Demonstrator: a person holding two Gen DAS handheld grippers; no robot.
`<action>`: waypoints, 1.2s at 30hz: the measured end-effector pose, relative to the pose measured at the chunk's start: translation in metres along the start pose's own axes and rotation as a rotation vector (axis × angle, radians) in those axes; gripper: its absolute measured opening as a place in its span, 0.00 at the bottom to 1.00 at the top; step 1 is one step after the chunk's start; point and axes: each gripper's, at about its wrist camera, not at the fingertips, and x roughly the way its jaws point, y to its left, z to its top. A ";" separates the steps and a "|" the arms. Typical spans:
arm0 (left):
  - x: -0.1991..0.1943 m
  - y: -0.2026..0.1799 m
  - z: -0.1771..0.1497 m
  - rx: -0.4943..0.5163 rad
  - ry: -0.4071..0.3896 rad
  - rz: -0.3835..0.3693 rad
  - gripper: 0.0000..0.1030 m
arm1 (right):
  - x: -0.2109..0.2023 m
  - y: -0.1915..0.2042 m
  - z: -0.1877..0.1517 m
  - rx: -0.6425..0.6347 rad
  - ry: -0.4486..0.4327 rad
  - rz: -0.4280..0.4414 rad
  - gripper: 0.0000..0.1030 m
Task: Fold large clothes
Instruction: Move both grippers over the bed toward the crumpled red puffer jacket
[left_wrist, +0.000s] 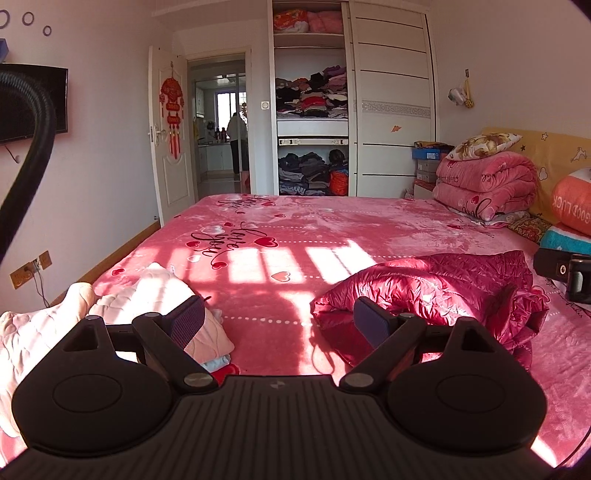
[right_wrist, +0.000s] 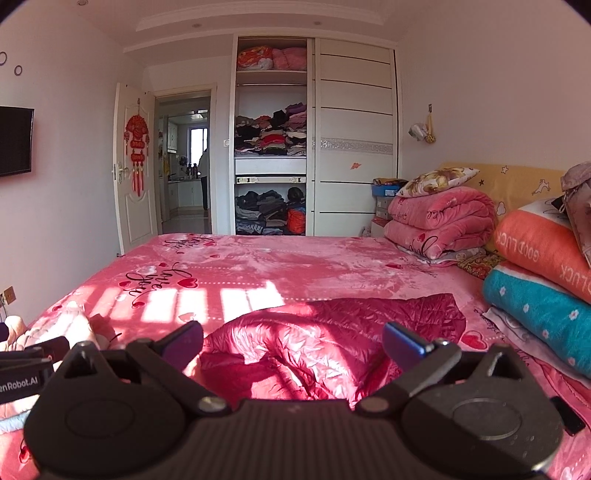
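A crumpled dark red quilted jacket (left_wrist: 443, 295) (right_wrist: 325, 343) lies on the pink bed cover (left_wrist: 280, 236) (right_wrist: 295, 266), near its front right. My left gripper (left_wrist: 279, 323) hovers open above the bed, the jacket just past its right finger. A pale pink quilted garment (left_wrist: 159, 302) (right_wrist: 70, 325) lies heaped under its left finger. My right gripper (right_wrist: 291, 341) is open too, low over the jacket's near edge, nothing between its fingers. The right gripper's body (left_wrist: 565, 271) shows at the right edge of the left wrist view.
Folded pink blankets (right_wrist: 439, 225) and a stack of orange and teal pillows (right_wrist: 543, 273) sit along the headboard at right. Beyond the bed stand an open wardrobe (right_wrist: 271, 162) full of clothes and an open doorway with a person (left_wrist: 238, 142) far off. A wall TV (left_wrist: 33, 103) hangs left.
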 end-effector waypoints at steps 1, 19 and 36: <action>-0.003 0.001 0.002 0.002 -0.007 -0.003 1.00 | -0.005 -0.002 0.003 0.006 -0.016 -0.005 0.99; -0.021 0.005 0.007 0.030 -0.103 -0.080 1.00 | -0.050 -0.031 0.019 0.071 -0.142 -0.047 0.99; -0.034 0.010 -0.011 -0.022 -0.155 -0.124 1.00 | -0.066 -0.035 0.015 0.100 -0.185 -0.061 0.99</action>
